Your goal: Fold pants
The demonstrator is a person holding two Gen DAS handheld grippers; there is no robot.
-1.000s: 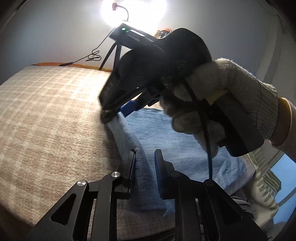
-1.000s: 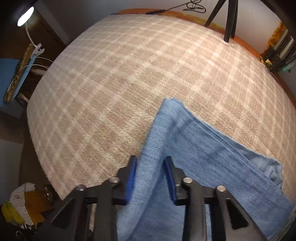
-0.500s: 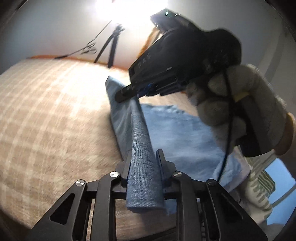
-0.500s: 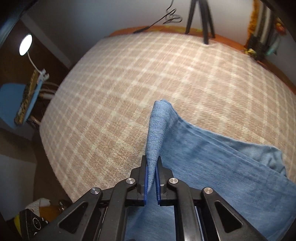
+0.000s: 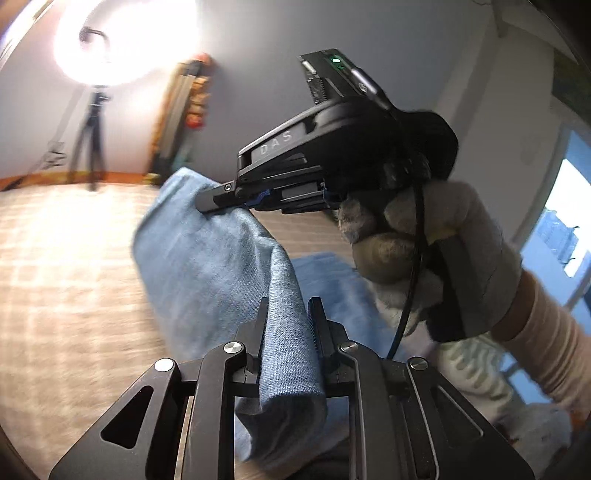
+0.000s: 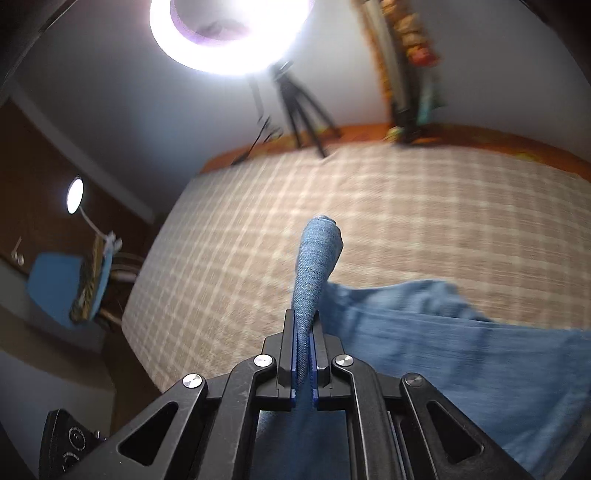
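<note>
Blue denim pants (image 5: 218, 266) lie on a beige checked bed cover (image 5: 62, 266). One edge of them is lifted off the bed between both grippers. My left gripper (image 5: 286, 314) is shut on a thick fold of the denim near the bottom of its view. Farther along the same edge, my right gripper (image 5: 221, 197), held by a gloved hand (image 5: 436, 240), pinches the cloth. In the right wrist view, my right gripper (image 6: 304, 332) is shut on a thin fold of pants (image 6: 314, 266) that stands up past its fingertips. The rest of the pants (image 6: 461, 350) lies flat to the right.
A bright ring light (image 6: 229, 33) on a tripod (image 6: 295, 99) stands behind the bed's orange far edge (image 6: 461, 133). A blue chair (image 6: 59, 288) and a small lamp (image 6: 74, 194) are off the bed's left side. A window (image 5: 561, 236) is at the right.
The right gripper closed on the pants edge. Both grippers then rose and swung away from the bed with the denim, so the views now tilt up toward the wall and ring light.
</note>
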